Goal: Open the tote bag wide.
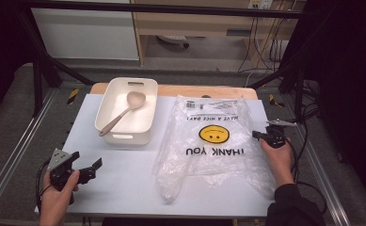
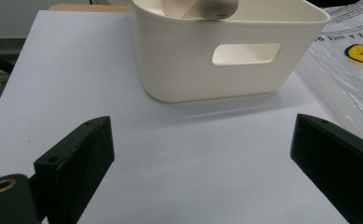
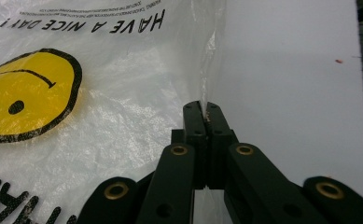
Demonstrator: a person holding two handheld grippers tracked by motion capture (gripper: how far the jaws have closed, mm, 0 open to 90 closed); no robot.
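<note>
Clear plastic is pinched at last: my right claw [image 3: 206, 108] has its jaws pressed together on the right-hand edge of the see-through carrier bag with the yellow smiley face and black "THANK YOU" lettering [image 1: 214, 141], and in the right gripper view a thin fold of film rises straight out from between the tips. That bag lies flat and crumpled on the pale grey worktop [image 1: 119, 183], right of centre, its printed side up and its opening not lifted. My left claw [image 1: 87, 168] hangs over the near left corner of the worktop, jaws wide apart with nothing between them; the left gripper view shows bare surface between the two black jaws and the cream rectangular plastic tub with cut-out handles [image 2: 226, 56] standing just beyond. Inside that tub rests a beige long-handled spoon [image 1: 124, 112], bowl toward the far end, handle leaning on the near left rim. Tub and bag sit near each other without touching.

By my reading, the job is bagging, and it stands at its first step: one side of the bag is gripped, nothing more. The mouth of the bag is not opened, the opposite edge has no hold on it, and the spoon and tub stay outside the bag. I judge that the left claw's part is all ahead.
</note>
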